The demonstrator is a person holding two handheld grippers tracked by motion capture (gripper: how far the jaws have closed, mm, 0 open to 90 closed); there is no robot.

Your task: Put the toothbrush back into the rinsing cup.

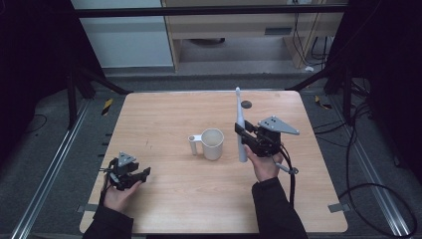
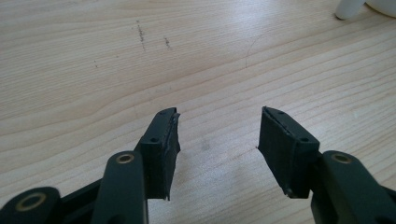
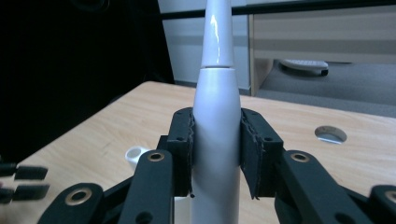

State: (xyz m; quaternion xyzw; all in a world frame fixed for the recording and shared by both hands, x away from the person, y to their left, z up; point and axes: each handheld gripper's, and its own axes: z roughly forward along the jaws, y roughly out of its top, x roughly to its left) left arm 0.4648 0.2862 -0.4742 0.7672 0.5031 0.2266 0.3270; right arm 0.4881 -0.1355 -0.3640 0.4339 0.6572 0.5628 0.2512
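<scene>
White electric toothbrush [image 1: 240,124] held upright just right of table centre, head pointing to 12 o'clock in the high view, lower end near the tabletop. Right gripper [image 1: 245,134] clamps its body, jaws closed on both sides of the handle [image 3: 215,140]. White mug [image 1: 212,144] at centre, just beside the toothbrush at its 9 o'clock, handle facing 9 o'clock. Left gripper [image 1: 145,173] at about 8 o'clock from the mug, well apart, low over the wooden table [image 1: 164,114], jaws spread open with nothing between [image 2: 217,140].

Mug [image 1: 212,144] mid-table, open wood around
</scene>
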